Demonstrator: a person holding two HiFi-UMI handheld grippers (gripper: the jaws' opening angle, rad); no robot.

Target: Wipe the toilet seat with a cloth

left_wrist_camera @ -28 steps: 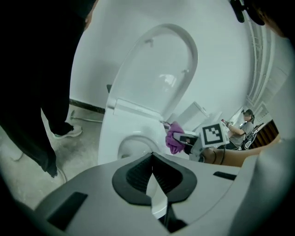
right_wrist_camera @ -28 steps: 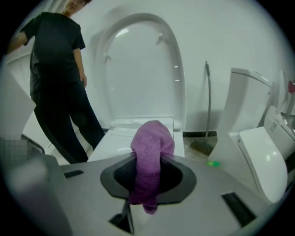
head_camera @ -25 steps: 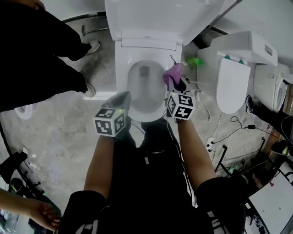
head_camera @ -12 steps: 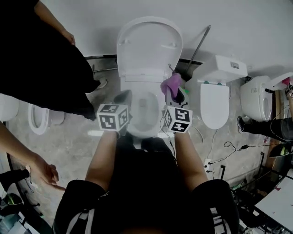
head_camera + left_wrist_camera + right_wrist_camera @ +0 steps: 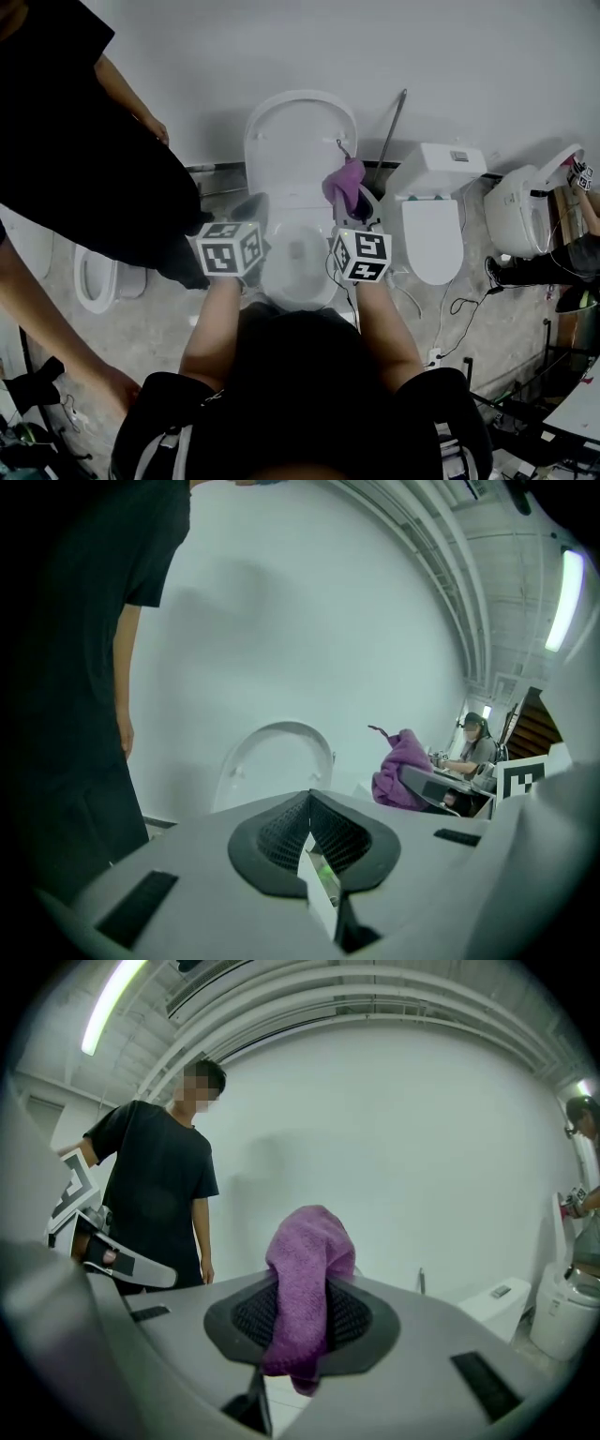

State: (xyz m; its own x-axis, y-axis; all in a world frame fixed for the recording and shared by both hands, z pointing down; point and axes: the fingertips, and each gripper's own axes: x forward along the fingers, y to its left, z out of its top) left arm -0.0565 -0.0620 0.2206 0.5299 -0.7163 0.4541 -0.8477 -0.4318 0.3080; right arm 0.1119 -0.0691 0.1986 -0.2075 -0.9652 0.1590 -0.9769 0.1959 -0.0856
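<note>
The white toilet [image 5: 298, 272] stands below me with its lid [image 5: 300, 141] raised against the wall. My right gripper [image 5: 349, 199] hangs over the bowl's right rim, shut on a purple cloth [image 5: 343, 184]. In the right gripper view the cloth [image 5: 305, 1269] bulges up between the dark pads and droops in front of the gripper [image 5: 302, 1321]. My left gripper [image 5: 253, 211] hovers over the bowl's left rim. The left gripper view shows this gripper [image 5: 309, 806] with jaws shut and nothing between them, the lid [image 5: 277, 761] beyond, and the cloth [image 5: 403, 772] to the right.
A person in black [image 5: 75, 141] stands close on the left, also in the right gripper view [image 5: 155, 1194]. A second toilet [image 5: 431, 225] sits to the right, a third [image 5: 530, 202] further right. A rod [image 5: 392, 127] leans on the wall. Cables [image 5: 459, 305] lie on the floor.
Both grippers have risen from just over the bowl to well above it, the cloth still in the right one. The head view has lifted, and the whole raised lid now shows.
</note>
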